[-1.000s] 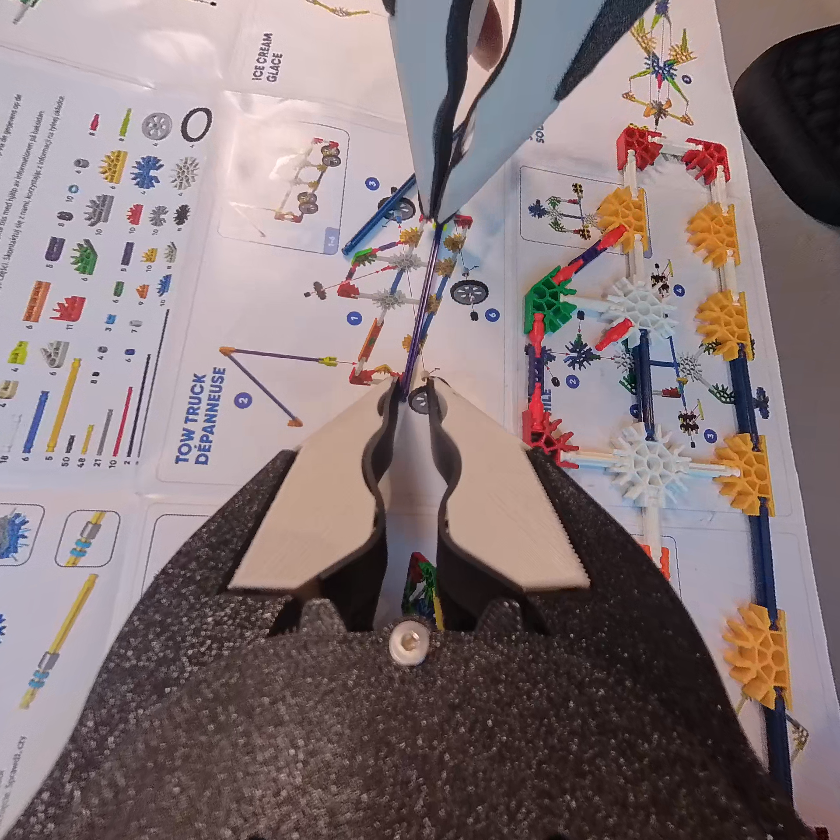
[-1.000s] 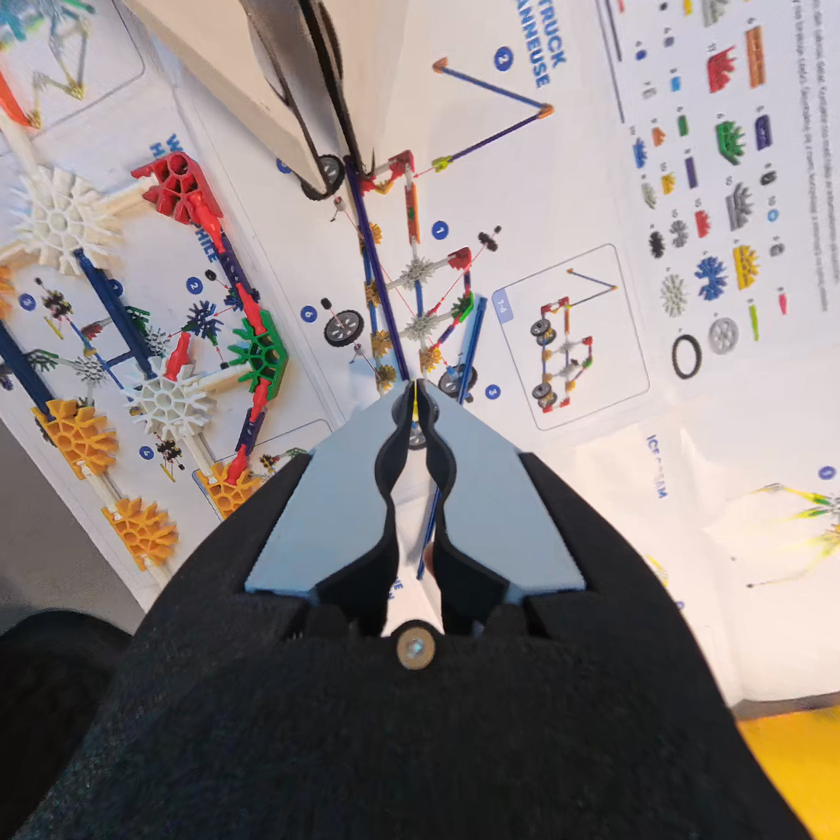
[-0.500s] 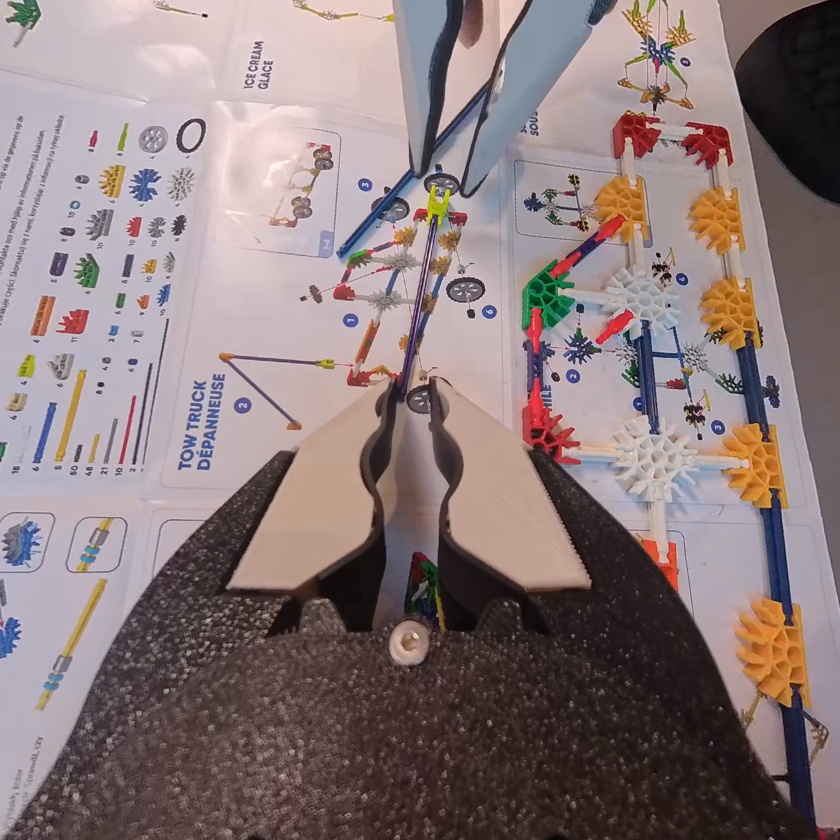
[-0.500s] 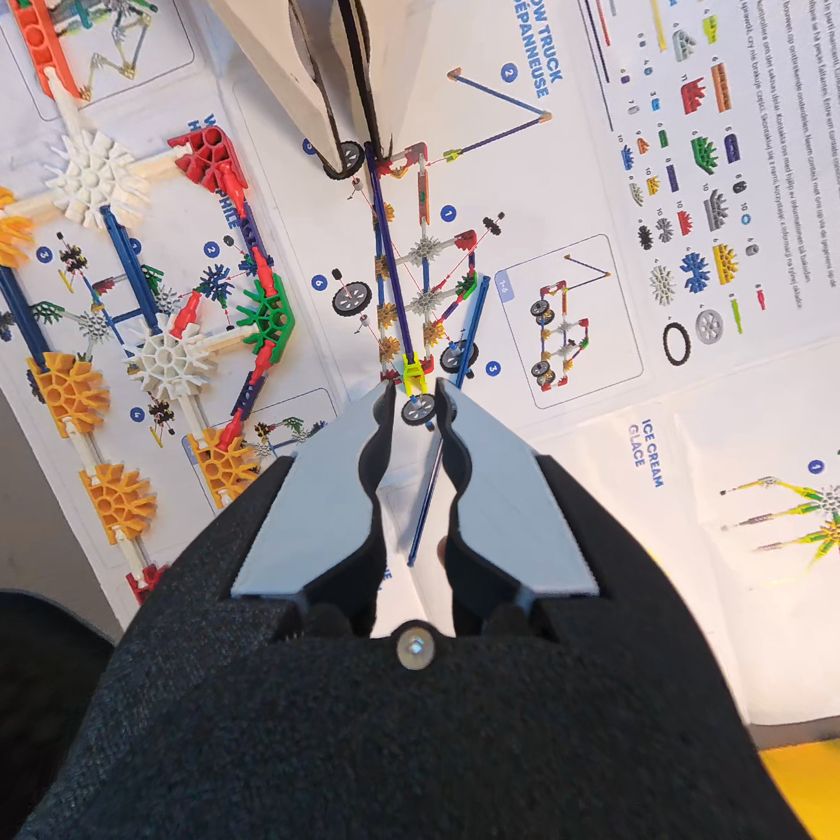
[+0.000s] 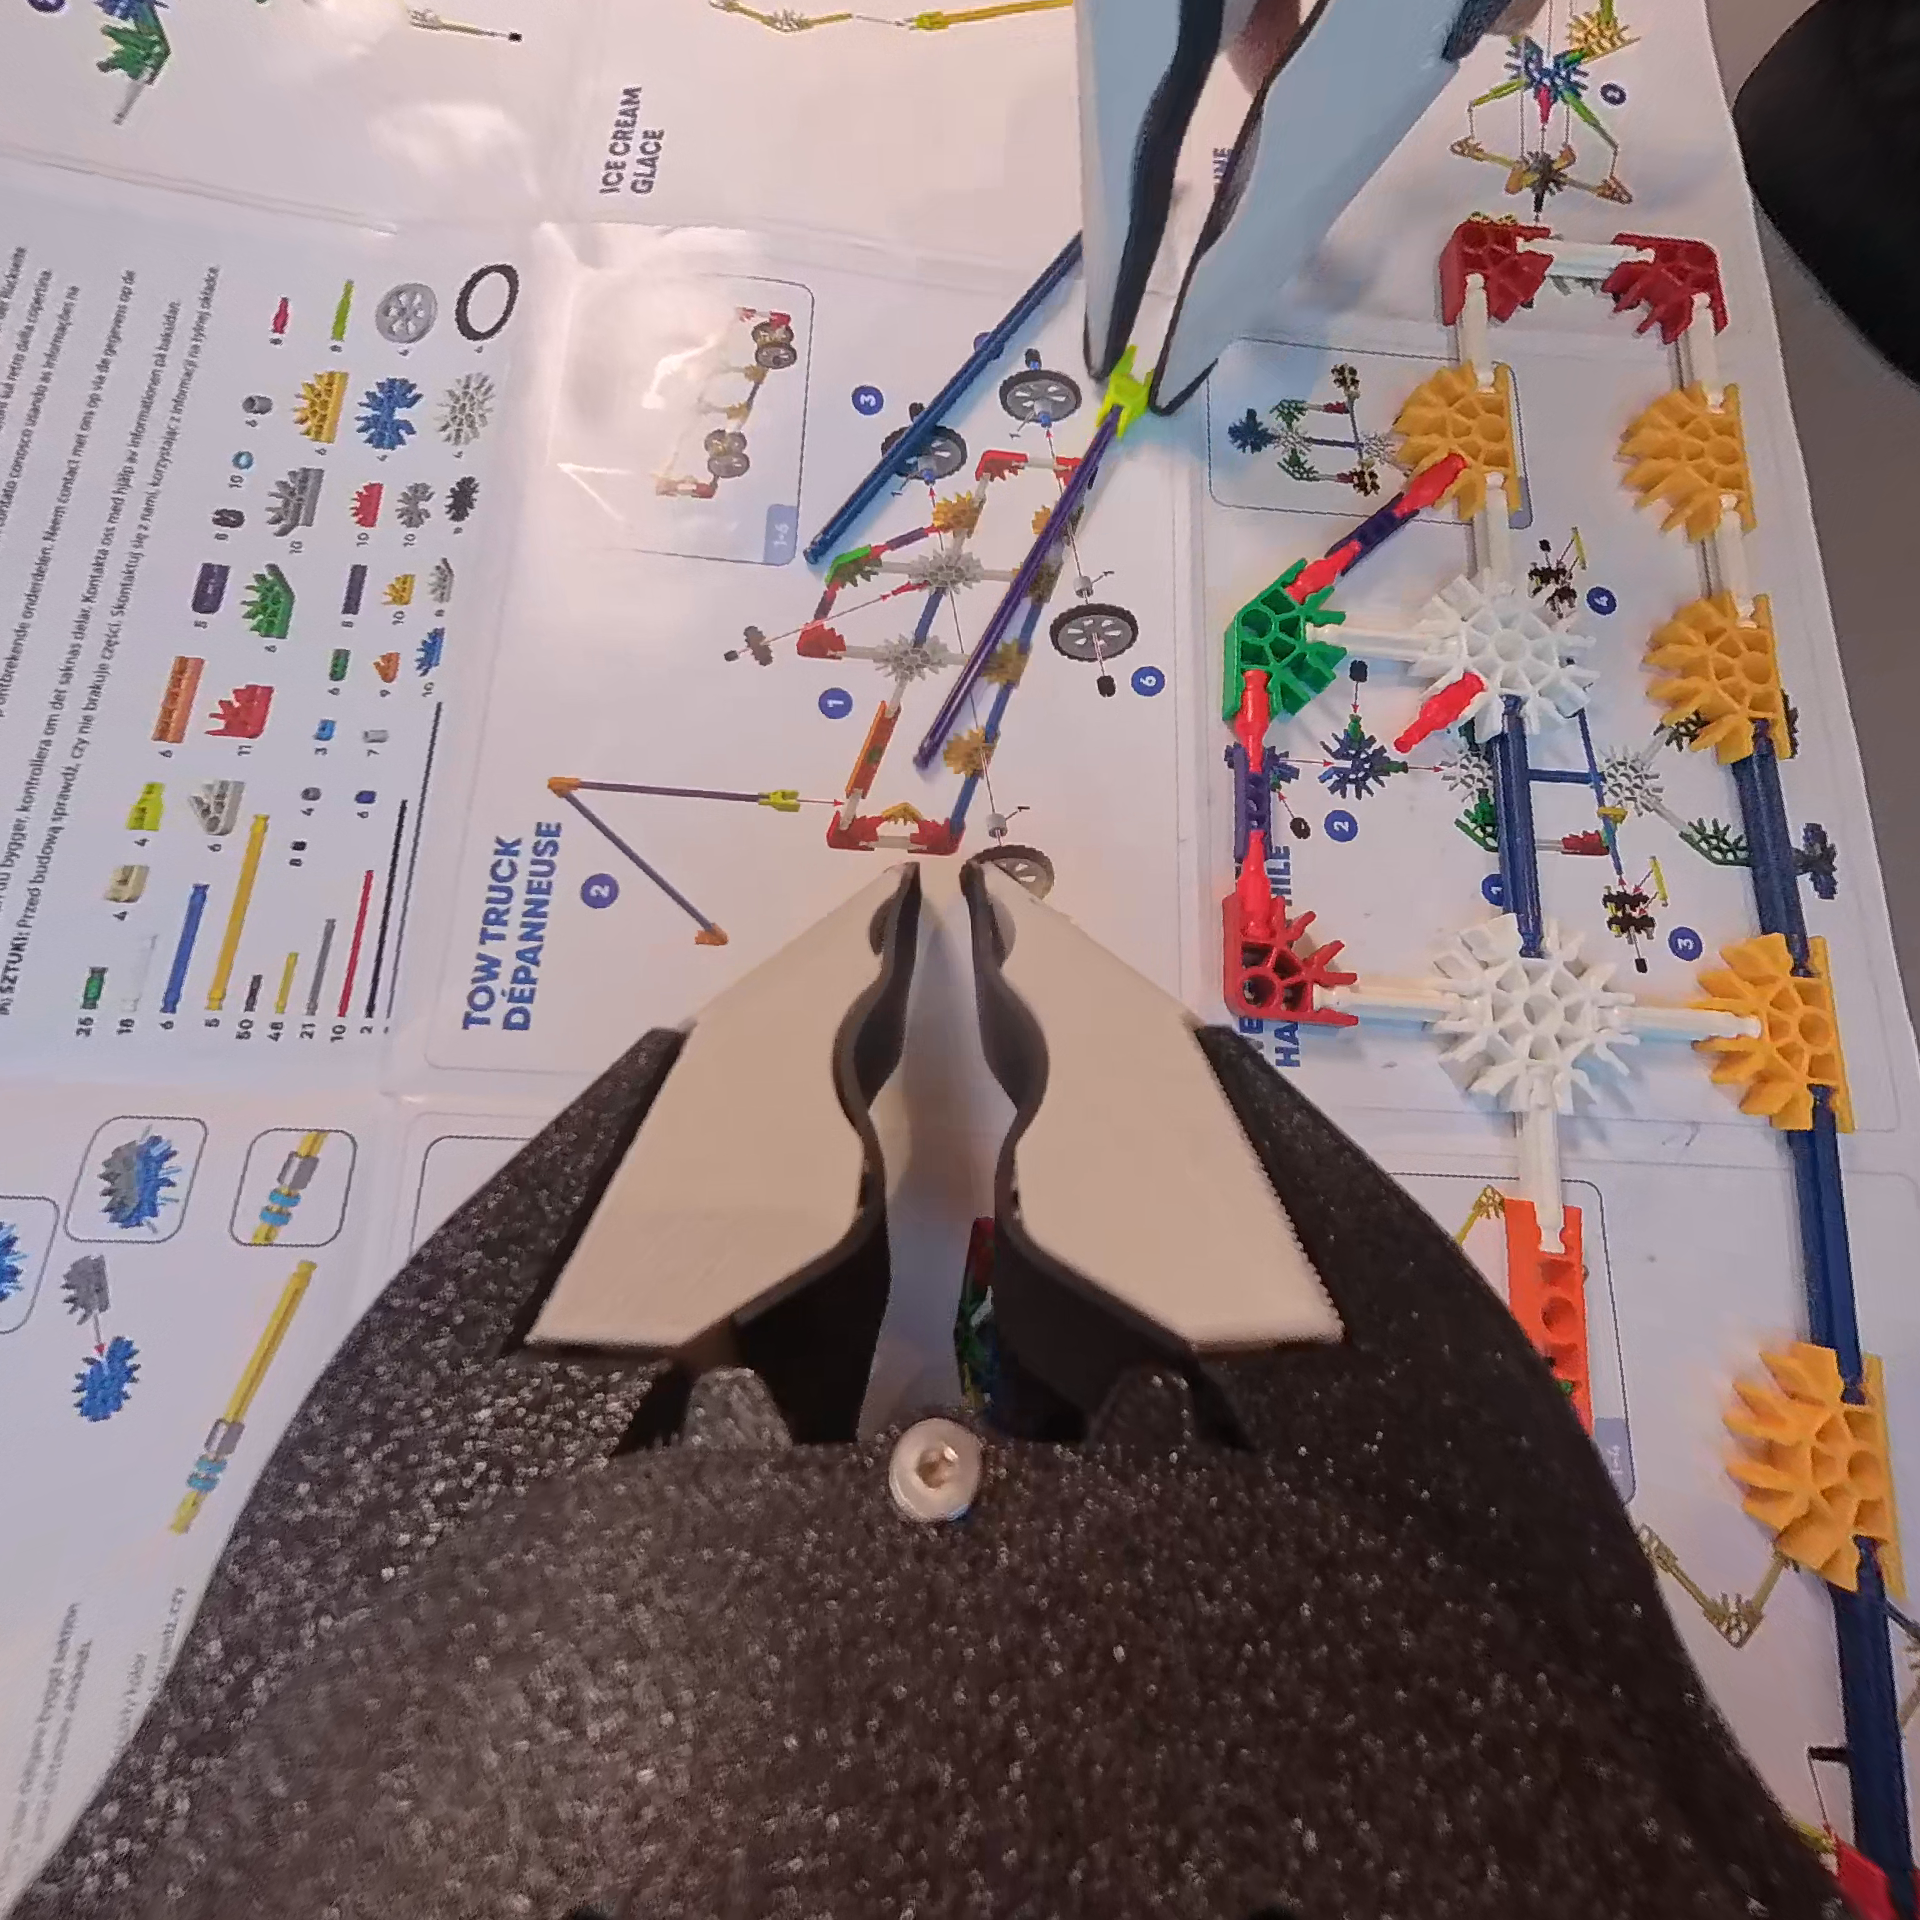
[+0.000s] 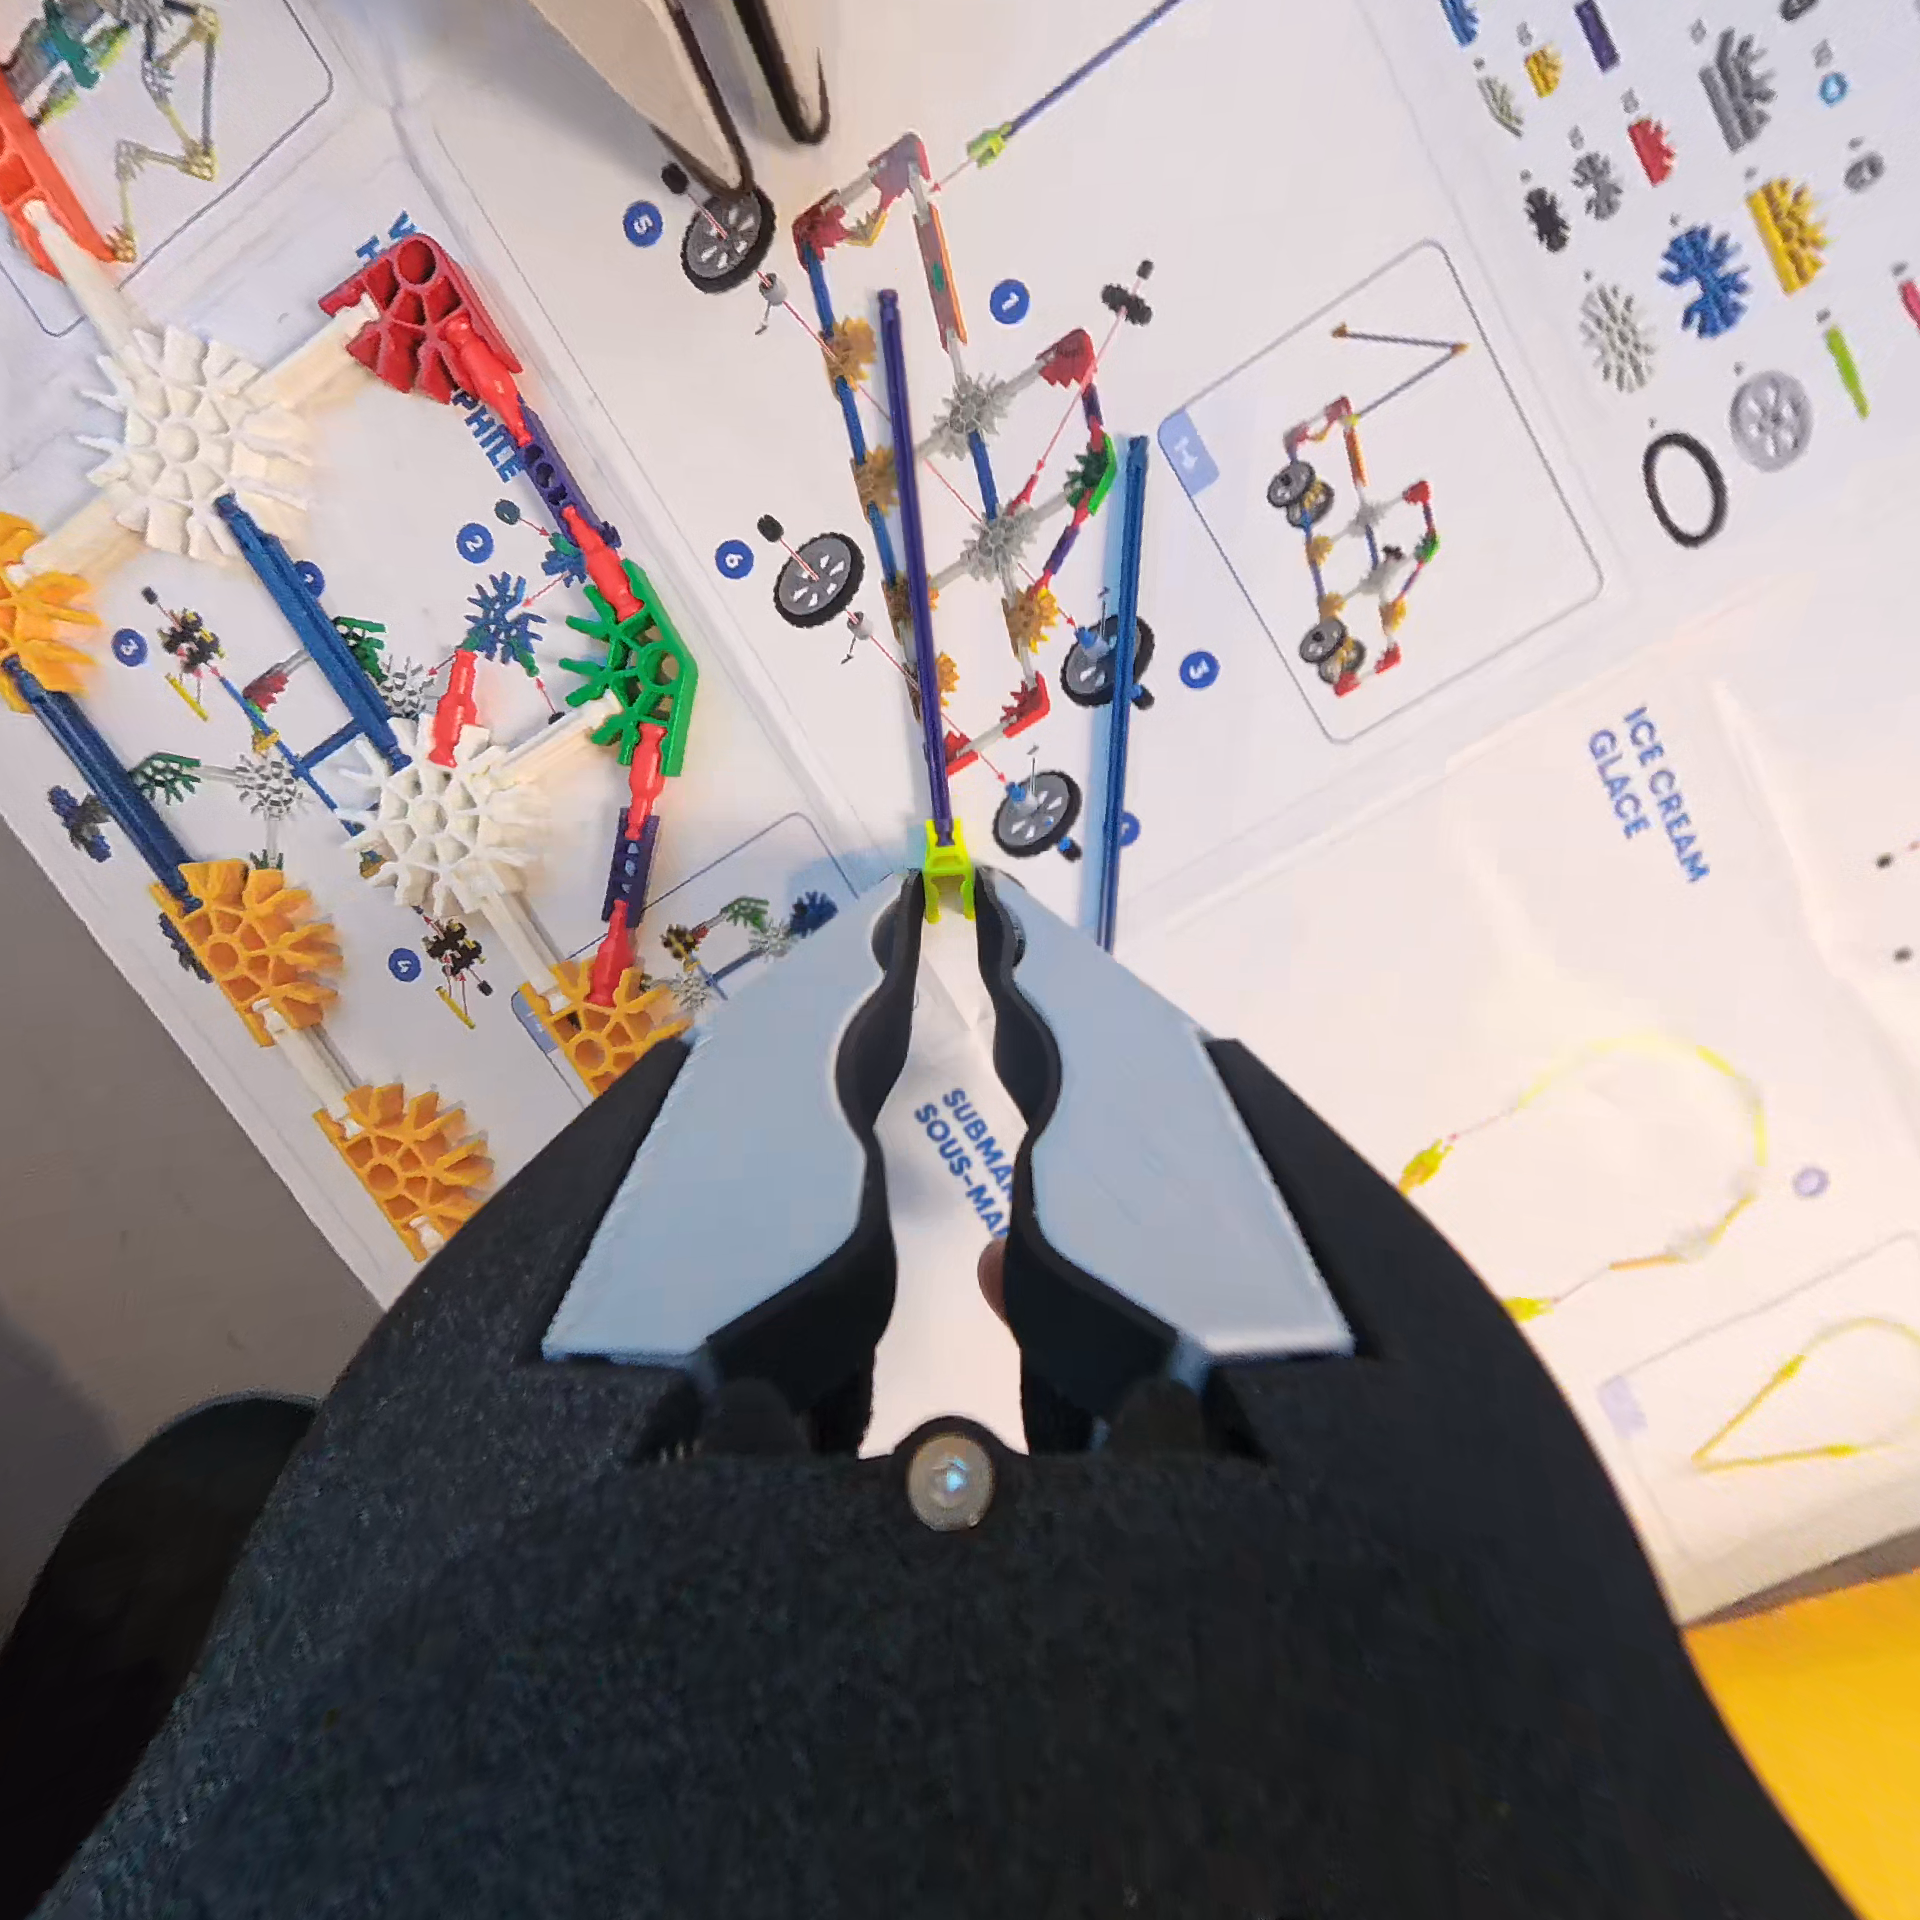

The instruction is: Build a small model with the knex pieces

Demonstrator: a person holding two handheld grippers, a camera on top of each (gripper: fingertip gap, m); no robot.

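My right gripper is shut on a lime-green connector at the end of a thin purple rod. The rod points away from it over the printed instruction sheet. In the left wrist view the same connector sits between the blue-grey fingers, and the purple rod slants down towards me. My left gripper is empty, its jaws a narrow gap apart. The rod's free end lies a short way ahead of its tips. The left gripper's beige fingers show at the top of the right wrist view.
A long blue rod lies loose on the sheet beside the purple one. A flat frame of yellow, white, red and green connectors with blue rods lies at the right. A black object sits past the sheet's far right edge. The gap from one gripper's tips to the other's is roughly 12 centimetres.
The right gripper, open around the lime-green connector half a second ago, has shut on it and drawn the purple rod away. The rod's end has left the left gripper's tips.
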